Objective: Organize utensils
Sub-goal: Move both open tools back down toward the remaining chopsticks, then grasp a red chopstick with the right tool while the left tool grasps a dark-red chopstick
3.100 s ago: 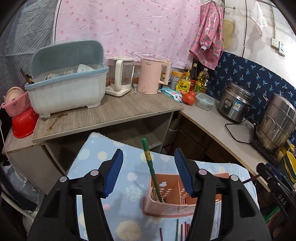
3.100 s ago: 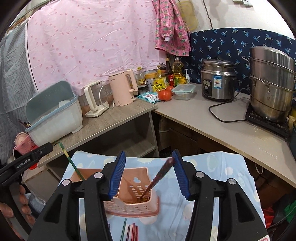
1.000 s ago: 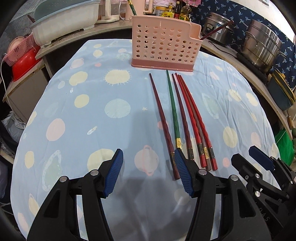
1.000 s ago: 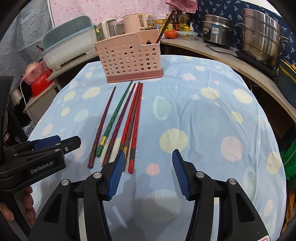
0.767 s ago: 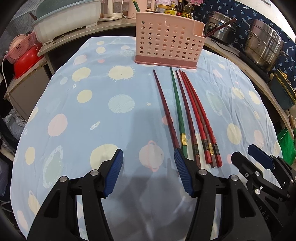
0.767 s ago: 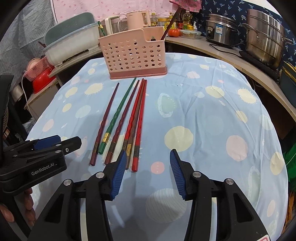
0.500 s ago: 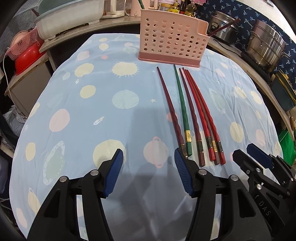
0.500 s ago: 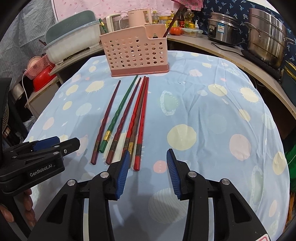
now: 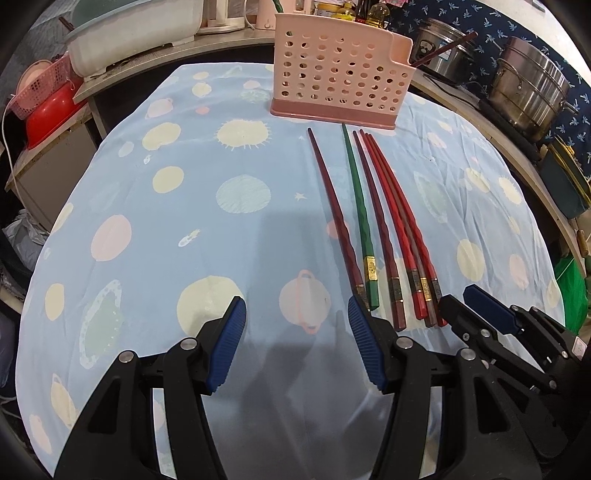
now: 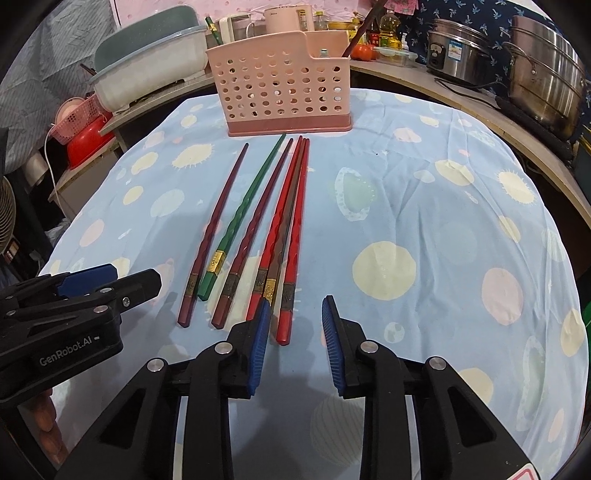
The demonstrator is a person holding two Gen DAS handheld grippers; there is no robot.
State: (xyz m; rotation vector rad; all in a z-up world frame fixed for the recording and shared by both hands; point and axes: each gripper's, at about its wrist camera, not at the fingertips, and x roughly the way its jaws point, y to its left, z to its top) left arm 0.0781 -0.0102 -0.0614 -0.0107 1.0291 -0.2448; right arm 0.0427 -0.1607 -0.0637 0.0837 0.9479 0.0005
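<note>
The task looks barely begun: two chopsticks already stand in the perforated pink plastic caddy [image 10: 282, 86] at the far end, while six lie on the spotted blue cloth [image 10: 424, 206]. The right gripper [image 10: 293, 341], part-open and empty, frames the red chopstick [image 10: 291, 258]. The left gripper [image 9: 295, 345] is wide open, empty. Only the right view shows the green chopstick [image 10: 211, 26] in the caddy.

pink curtain [image 10: 122, 14] behind wooden counter [image 10: 461, 99]; navy patterned wall [image 9: 546, 48], perhaps fabric
</note>
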